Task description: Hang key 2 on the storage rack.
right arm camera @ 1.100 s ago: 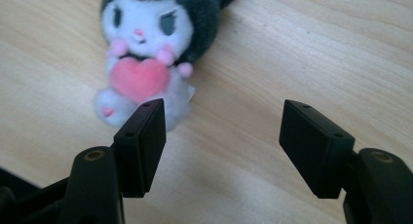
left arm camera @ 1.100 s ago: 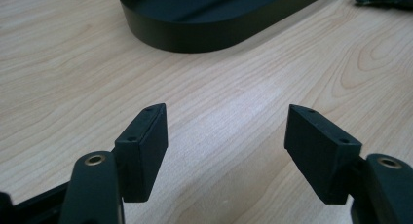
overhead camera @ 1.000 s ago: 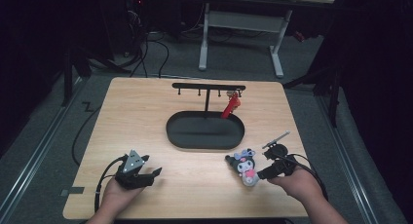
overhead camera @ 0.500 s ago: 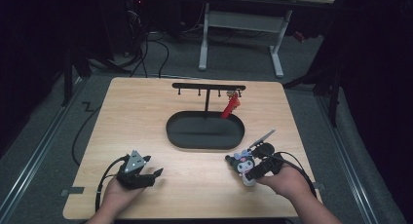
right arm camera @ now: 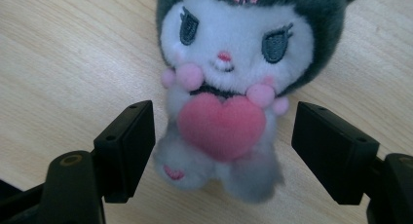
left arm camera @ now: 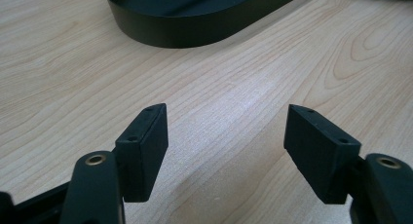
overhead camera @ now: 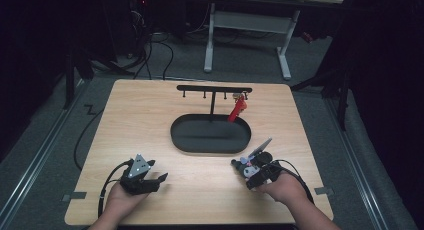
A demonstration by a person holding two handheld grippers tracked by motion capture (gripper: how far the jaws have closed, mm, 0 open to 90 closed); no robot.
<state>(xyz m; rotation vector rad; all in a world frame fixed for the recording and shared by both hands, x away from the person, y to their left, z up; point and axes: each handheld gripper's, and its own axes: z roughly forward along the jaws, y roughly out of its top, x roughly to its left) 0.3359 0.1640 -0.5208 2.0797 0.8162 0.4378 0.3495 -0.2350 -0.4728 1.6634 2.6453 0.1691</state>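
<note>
A small plush toy (right arm camera: 229, 83) with a white face, dark grey hood and pink heart lies on the wooden table (overhead camera: 150, 120). My right gripper (right arm camera: 221, 151) is open with its jaws on either side of the toy's lower body, not touching it. In the high view the plush toy (overhead camera: 243, 165) lies at the front right, just ahead of the right gripper (overhead camera: 252, 174). My left gripper (left arm camera: 224, 151) is open over bare wood, and the left gripper (overhead camera: 155, 181) rests at the front left of the table in the high view.
A black oval tray (overhead camera: 210, 134) sits mid-table, and the black oval tray (left arm camera: 195, 19) lies ahead of the left gripper. Behind it stands a black hook rack (overhead camera: 214, 90) with a red item (overhead camera: 237, 110) hanging at its right end.
My right gripper has moved left and in toward the plush toy, bringing its jaws around the toy's body. The left gripper has stayed put.
</note>
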